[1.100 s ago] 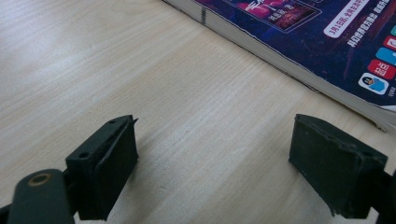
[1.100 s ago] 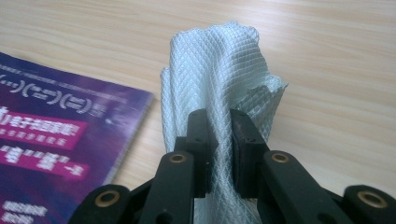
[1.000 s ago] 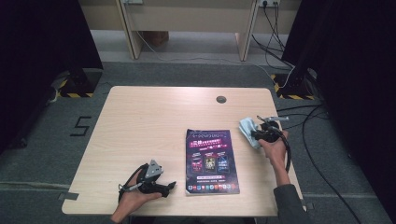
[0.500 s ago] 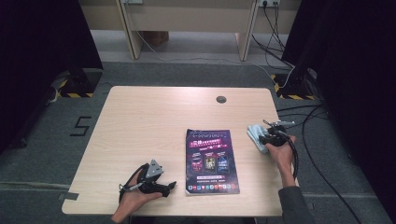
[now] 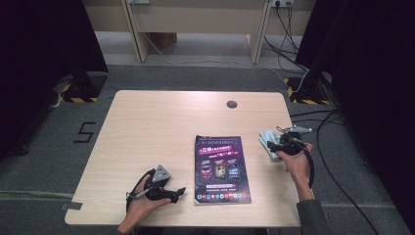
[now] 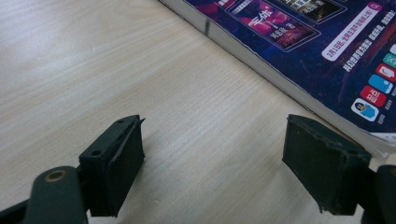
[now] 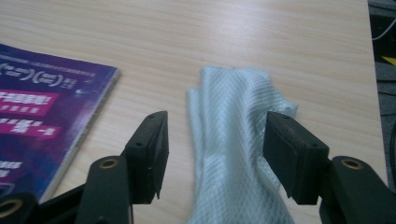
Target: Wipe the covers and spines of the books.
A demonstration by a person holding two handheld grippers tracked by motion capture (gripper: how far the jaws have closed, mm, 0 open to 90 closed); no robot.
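Observation:
A dark purple magazine lies flat in the middle of the wooden table. A pale, crumpled woven cloth lies at the table's right edge. My right gripper sits just behind it. Its jaws have just been opening and now stand apart on either side of the cloth, pads off it, with the right gripper low over the table. My left gripper rests near the front edge, left of the magazine. The left gripper is open over bare wood; its jaws have just closed a little.
A round cable hole is near the table's far edge. Black cables trail over the floor to the right. Wooden furniture legs stand beyond the table. The magazine's spine lies left of the right jaws.
The right gripper's jaws opened and let go of the cloth, which now lies on the table. The right hand drew back slightly toward the near right. The left hand stayed put.

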